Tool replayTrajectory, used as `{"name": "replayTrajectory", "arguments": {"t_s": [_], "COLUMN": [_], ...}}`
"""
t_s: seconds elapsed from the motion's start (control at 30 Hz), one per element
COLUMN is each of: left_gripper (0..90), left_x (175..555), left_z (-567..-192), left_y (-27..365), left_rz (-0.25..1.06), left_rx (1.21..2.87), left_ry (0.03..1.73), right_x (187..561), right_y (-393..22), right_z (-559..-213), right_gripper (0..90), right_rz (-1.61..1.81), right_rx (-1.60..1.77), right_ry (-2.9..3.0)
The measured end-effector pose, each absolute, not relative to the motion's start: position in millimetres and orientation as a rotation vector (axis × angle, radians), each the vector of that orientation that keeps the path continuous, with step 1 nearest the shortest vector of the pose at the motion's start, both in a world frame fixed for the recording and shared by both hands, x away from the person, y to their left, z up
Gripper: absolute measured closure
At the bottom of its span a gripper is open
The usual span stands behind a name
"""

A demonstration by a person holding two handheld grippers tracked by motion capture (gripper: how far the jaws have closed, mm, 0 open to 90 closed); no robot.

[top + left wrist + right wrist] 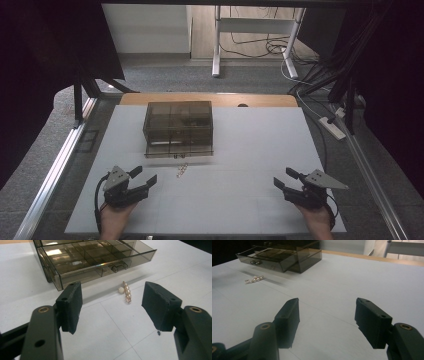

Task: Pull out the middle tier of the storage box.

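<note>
Overhead arrangement of a white desk point(240, 150) carrying a smoked, see-through organiser box point(178, 122) in the upper centre of the high view. Its lowest drawer point(179, 149) is pulled out toward the bottom of the frame; in the left gripper view the drawer shows as a grid of small compartments, with a handle on its front wall.

A pearl hair clip point(182, 170) lies on the desk just below the drawer front, apart from it, slightly left of centre in the high view. In the left gripper view the clip point(127, 292) sits in the middle of the frame, seen between the two black pads, with a single round bead touching or just beside its far end. In the right gripper view the clip point(254, 279) appears at upper left, near the drawer.

The left tongs point(143, 176) occupy the lower left of the high view, held in a hand point(116, 212) that enters from the bottom edge. Their jaws stand apart with nothing between the pads, pointing up and to the right toward the clip, near it but not touching.

The right tongs point(286, 178) occupy the lower right, held in the other hand point(316, 215). Their jaws also stand apart and grip nothing, above bare desk, well apart from clip and box. A grey three-cornered plate tops each tool.
</note>
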State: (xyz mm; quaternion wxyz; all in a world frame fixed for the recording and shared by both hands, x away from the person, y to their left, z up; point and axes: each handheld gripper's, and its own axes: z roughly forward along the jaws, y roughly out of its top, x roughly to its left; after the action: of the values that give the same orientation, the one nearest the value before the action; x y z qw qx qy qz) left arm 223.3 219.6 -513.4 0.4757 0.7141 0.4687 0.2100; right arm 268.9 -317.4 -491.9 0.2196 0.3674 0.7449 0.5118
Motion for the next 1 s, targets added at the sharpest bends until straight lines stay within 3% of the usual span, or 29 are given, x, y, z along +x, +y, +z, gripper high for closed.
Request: {"name": "replayTrajectory", "arguments": {"t_s": [0.43,1.0], "left_gripper": [31.3,31.5], "left_x": [214,216], "left_z": [-515,-520], "left_y": [227,228], "left_rz": [0.539,0.485], "left_rx": [1.708,1.698], "left_ry": [1.148,1.150], "right_x": [255,254], "right_y": [-350,-352], "right_z": [-502,-508], "right_gripper": [30.7,28.7], "right_rz": [1.431,1.380], "right_rx": [1.115,1.163], "right_ry": [1.958,1.927]}}
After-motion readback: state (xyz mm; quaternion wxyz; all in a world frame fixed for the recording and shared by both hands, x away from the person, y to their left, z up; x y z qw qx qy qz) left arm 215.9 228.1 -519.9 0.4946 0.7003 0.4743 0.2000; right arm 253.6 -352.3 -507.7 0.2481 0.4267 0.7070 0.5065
